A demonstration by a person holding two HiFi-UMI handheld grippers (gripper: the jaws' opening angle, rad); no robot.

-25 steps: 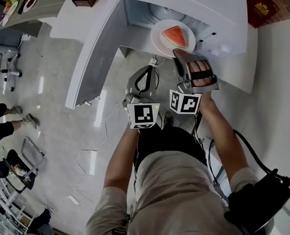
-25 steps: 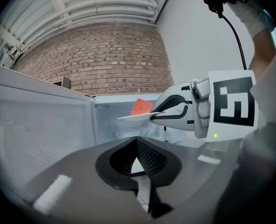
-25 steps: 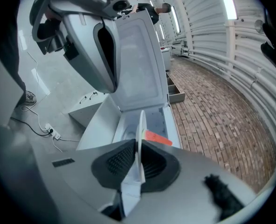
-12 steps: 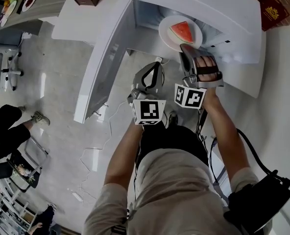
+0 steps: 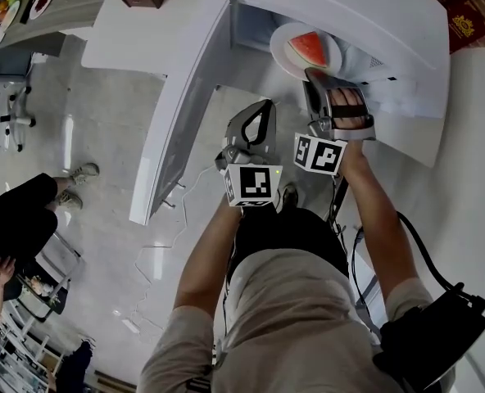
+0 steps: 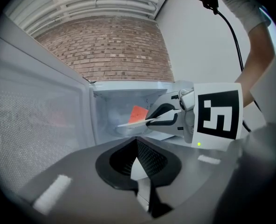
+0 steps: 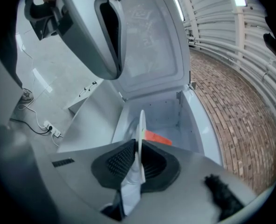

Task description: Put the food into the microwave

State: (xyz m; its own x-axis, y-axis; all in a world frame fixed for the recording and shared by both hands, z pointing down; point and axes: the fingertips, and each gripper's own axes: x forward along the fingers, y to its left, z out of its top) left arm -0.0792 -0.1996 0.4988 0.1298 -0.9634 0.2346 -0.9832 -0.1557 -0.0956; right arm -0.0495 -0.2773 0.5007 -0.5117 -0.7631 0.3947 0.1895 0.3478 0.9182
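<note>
White plate (image 5: 285,33) is clamped by its near rim in the right gripper (image 5: 314,75), jaws narrow and pressed on the rim from both faces; in the right gripper view the plate (image 7: 141,121) runs edge-on straight out from between the pads. Red watermelon slice (image 5: 310,47) lies on the plate's far half, ahead of the jaw tips and just to the right of the plate's edge in that view (image 7: 157,137). Beyond the tips is the open cavity of the white microwave (image 5: 373,19); the plate sits at the cavity mouth, near level as the left gripper view shows it (image 6: 131,123) (whether it touches the cavity floor: cannot tell). Microwave door (image 5: 185,97) hangs swung wide, off to the left of both grippers. Left gripper (image 5: 266,105) is beside the right one on its left, a little short of the cavity, apart from the plate; its jaws are together with nothing between them, confirmed in its own view (image 6: 137,164). From there the right gripper (image 6: 162,117) and the watermelon slice (image 6: 138,112) appear ahead and to the right.
</note>
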